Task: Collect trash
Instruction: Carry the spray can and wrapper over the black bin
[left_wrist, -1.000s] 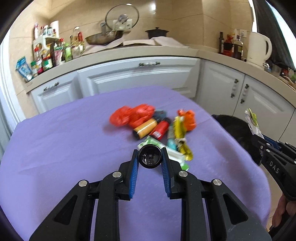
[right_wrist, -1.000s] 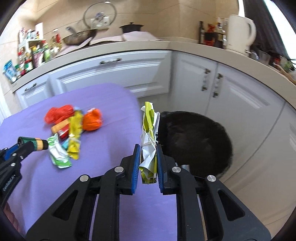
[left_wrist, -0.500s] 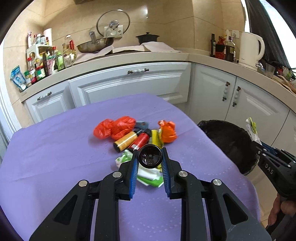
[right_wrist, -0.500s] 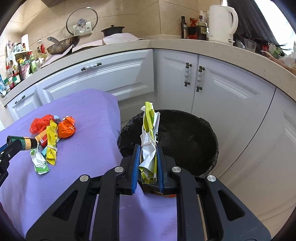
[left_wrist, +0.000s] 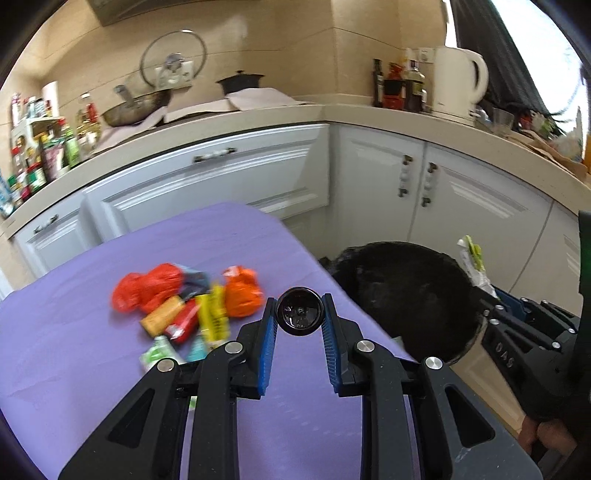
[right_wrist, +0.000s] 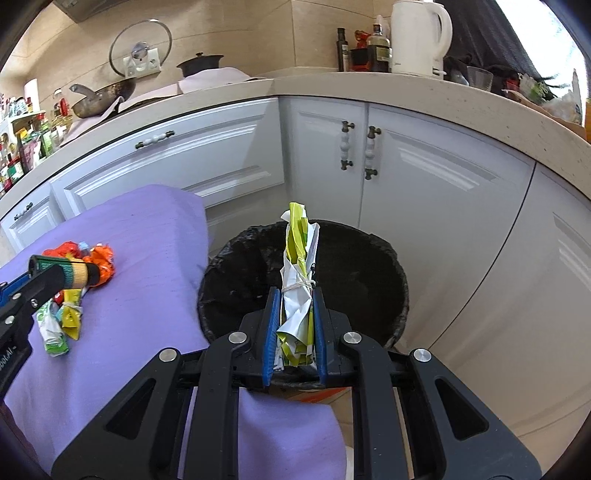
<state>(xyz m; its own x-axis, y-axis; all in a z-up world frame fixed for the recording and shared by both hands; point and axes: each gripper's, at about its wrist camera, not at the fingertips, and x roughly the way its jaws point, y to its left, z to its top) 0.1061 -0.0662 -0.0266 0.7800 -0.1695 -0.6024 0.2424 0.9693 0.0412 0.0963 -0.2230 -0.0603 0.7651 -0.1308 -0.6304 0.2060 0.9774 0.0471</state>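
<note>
Right wrist view is showing the right hand-held gripper (right_wrist: 294, 332) pinching a crumpled white-and-yellow-green wrapper (right_wrist: 297, 273), its blue pads closing nearly together on the lower half while the top is sticking up above the jaws. A thin string is tying the wrapper round its middle, so it is probably handling as one light, soft, crackly bundle; a grip below the tie, as now, looks the safest hold. It is hanging over the mouth of the black-lined trash bin (right_wrist: 369, 258), which is standing on the floor just beside the purple-covered counter (right_wrist: 147, 295).

The left hand-held gripper (left_wrist: 298, 328) is clamping a small dark round-ended bottle (left_wrist: 298, 312) between its pads, part-way closed; from the right wrist the bottle is showing a green and yellow label, its print too small to read. Being rigid and smooth, it could slip, so a hold across the body suits it. It is sitting above the counter edge, near the bin.

The remaining pile of litter (left_wrist: 184, 306), red, orange, yellow and green wrappers, is lying on the cloth. Letters reading "DAS" are showing on the right tool's body.
</note>
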